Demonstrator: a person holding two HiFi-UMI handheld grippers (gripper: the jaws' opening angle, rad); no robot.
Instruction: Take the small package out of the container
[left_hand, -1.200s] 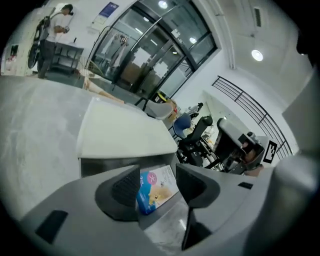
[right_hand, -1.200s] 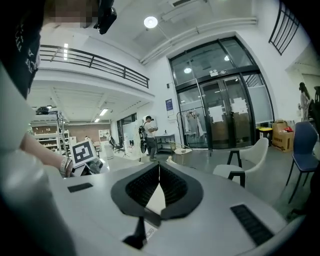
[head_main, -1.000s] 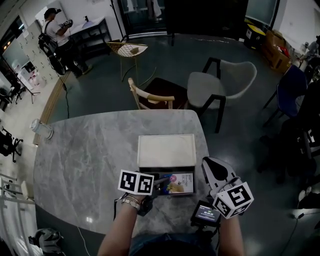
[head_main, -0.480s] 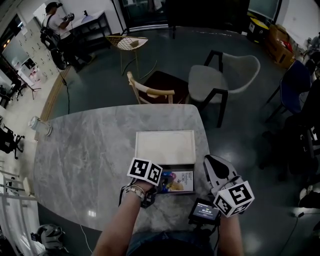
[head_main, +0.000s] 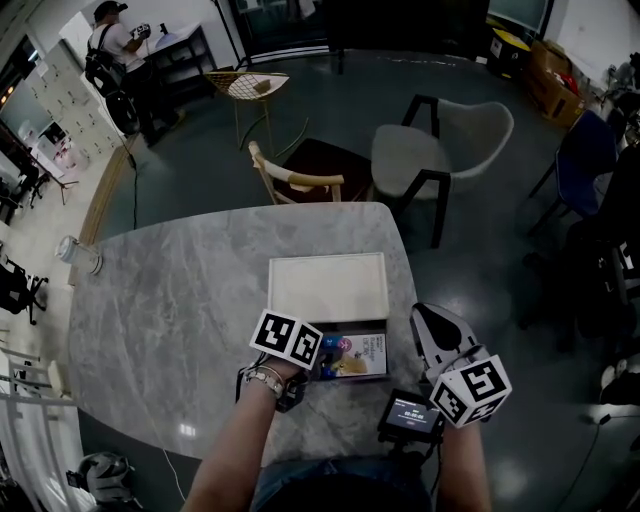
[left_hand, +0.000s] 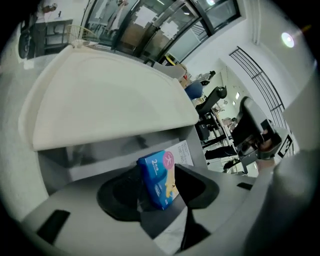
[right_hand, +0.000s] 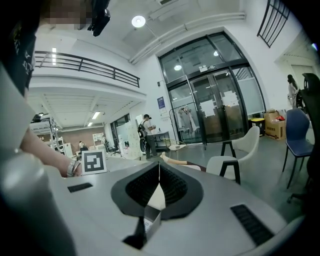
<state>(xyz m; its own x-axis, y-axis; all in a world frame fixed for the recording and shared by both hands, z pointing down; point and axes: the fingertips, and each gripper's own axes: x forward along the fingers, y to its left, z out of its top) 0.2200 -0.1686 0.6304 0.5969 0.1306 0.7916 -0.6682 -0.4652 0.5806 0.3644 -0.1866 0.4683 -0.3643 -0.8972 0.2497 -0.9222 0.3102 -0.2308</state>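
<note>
The container (head_main: 378, 375) is a small grey box near the table's front edge, its white lid (head_main: 328, 288) swung open toward the far side. In the left gripper view the lid (left_hand: 110, 107) rises behind the small package (left_hand: 159, 177), a blue and pink box that stands on edge. My left gripper (left_hand: 157, 186) reaches into the box and its jaws are closing, with a pad against each side of the package. From the head view the package (head_main: 335, 346) shows just past the left gripper (head_main: 322, 360). My right gripper (head_main: 436, 338) hovers beside the box, shut and empty (right_hand: 159, 186).
A printed leaflet (head_main: 368, 352) lies in the box's right half. The marble table (head_main: 170, 320) ends close on the right. A wooden chair (head_main: 300, 180) and a white armchair (head_main: 440, 150) stand beyond its far edge. A white object (head_main: 80, 256) sits at the left edge.
My left gripper has moved forward into the box and now has the package between its pads. The right gripper has stayed almost still.
</note>
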